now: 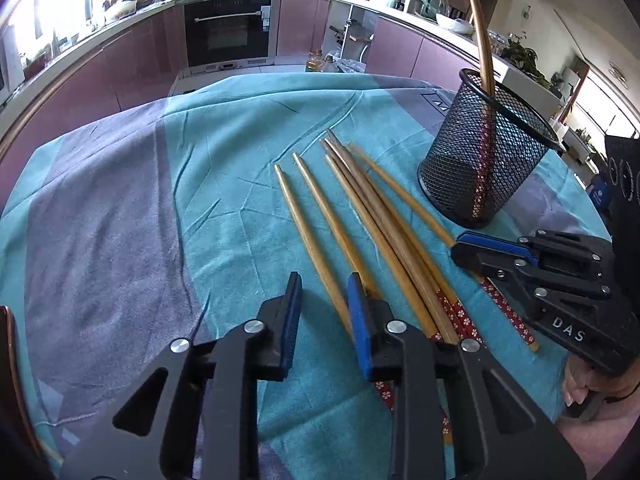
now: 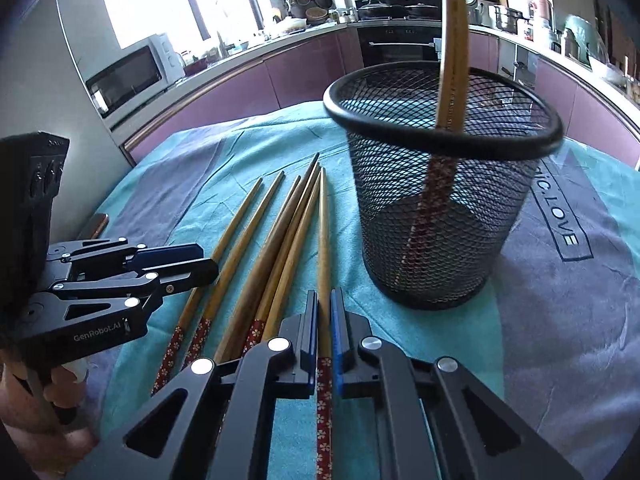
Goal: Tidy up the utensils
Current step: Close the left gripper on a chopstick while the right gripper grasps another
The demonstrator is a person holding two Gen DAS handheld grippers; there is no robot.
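Several wooden chopsticks (image 1: 360,208) with red flowered ends lie fanned on the cloth. A black mesh cup (image 1: 480,168) stands upright to their right, with one chopstick (image 1: 480,40) leaning in it. My right gripper (image 2: 325,308) is shut on the rightmost chopstick (image 2: 323,240), just above its red end and low on the cloth, close in front of the mesh cup (image 2: 436,220). The left wrist view shows that gripper (image 1: 457,245) from the side. My left gripper (image 1: 324,292) stands open over the leftmost chopstick (image 1: 308,224), which runs along its right finger. The right wrist view shows it (image 2: 208,261) low at the left.
A teal and grey cloth (image 1: 120,220) covers the table and falls away at the far edge. A hand (image 2: 24,400) holds the left gripper's handle. Purple kitchen cabinets, an oven (image 1: 228,28) and a microwave (image 2: 132,72) stand well behind.
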